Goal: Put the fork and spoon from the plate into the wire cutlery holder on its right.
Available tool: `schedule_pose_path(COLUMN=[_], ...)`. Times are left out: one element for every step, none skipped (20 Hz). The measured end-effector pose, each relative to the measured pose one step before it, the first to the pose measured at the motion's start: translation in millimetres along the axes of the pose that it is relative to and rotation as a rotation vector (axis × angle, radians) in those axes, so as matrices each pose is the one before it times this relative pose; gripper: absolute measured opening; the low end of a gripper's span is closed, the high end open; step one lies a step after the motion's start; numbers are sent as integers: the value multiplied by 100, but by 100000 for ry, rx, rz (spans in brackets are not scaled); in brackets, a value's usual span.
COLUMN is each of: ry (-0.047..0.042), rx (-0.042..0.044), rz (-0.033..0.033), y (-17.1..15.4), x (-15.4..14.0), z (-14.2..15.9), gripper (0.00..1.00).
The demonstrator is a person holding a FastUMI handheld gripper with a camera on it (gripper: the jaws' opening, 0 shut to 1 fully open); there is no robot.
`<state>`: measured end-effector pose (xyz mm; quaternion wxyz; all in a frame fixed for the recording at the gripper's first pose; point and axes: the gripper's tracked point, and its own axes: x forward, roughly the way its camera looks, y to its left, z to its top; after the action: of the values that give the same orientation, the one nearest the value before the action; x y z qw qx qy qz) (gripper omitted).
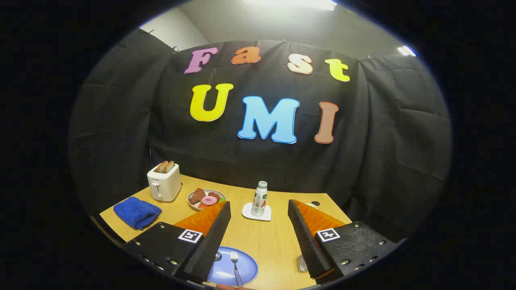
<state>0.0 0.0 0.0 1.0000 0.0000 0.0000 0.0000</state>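
A blue plate lies on the wooden table between my fingers, closer to the left one. On it rests a fork, tines pointing away from me. The spoon's bowl peeks out beside the left finger; its handle is hidden. The wire cutlery holder shows as a small silvery piece just left of my right finger, mostly hidden behind it. My gripper hangs above the table with its fingers wide apart and nothing between them.
Beyond the fingers a small bottle stands on a white coaster. A plate of food, a white toaster with toast and a folded blue cloth sit at the back left. The table's far edge meets the black cloth wall.
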Motion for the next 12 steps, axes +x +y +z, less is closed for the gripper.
schedule_pose_path(ry=[50,-37,-84,86,90,301,369,309,86,-6,-58,-51], rx=[42,-266,-447,-397,-62,197,135,46,56,263,295,184], rz=[213,84,197,73,37,312,96,159,46,23,-72,-52], y=[66,62,37,102,54,170,102,23,55,-61,7,-62], x=[58,86,77,154,121,136,89,38,-15,8,48,-3], z=[65,54,-46,56,-77,5,-185,-51,-38,19,-46,18], gripper=[88,88,88,88,88,88,88,88,88,88,88,88])
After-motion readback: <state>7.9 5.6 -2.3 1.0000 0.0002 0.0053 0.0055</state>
